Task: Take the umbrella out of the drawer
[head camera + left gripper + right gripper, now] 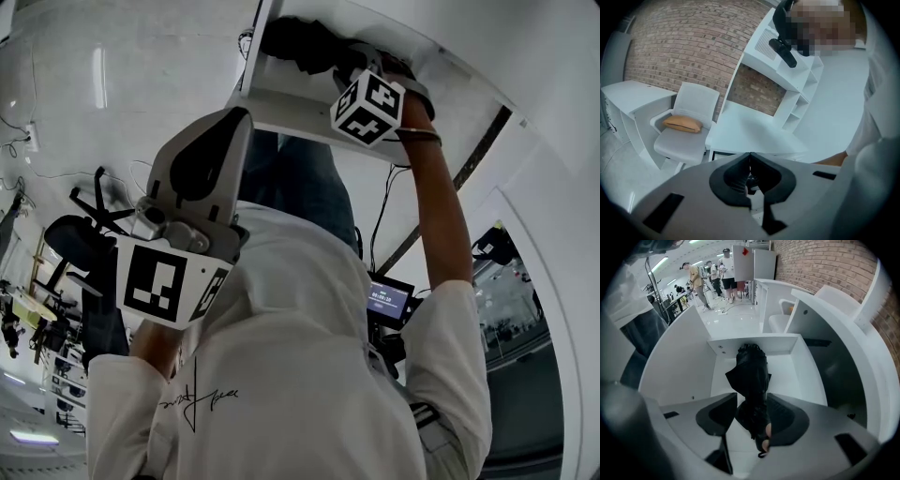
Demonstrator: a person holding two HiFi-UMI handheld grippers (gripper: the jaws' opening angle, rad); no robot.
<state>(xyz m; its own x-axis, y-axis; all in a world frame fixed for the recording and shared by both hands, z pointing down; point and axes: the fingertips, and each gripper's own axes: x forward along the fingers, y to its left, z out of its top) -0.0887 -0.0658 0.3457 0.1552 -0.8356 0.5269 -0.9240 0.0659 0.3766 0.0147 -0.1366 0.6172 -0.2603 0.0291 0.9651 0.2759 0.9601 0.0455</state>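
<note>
A folded black umbrella [751,371] lies lengthwise in the open white drawer [790,376]. My right gripper [752,400] points steeply down into the drawer. Its jaws stand apart on either side of the umbrella's near end, and a gap shows at the left pad. In the head view its marker cube [368,108] sits at the drawer [281,108], next to the dark umbrella [300,42]. My left gripper [750,157] is held away from the drawer, in front of the person's chest. Its jaw tips meet with nothing between them.
A white desk [750,131] with a shelf unit [787,65] stands before a brick wall. Beside it is a white chair [693,101] with a tan cushion [683,123]. Several people [696,277] stand far off in the room behind the drawer.
</note>
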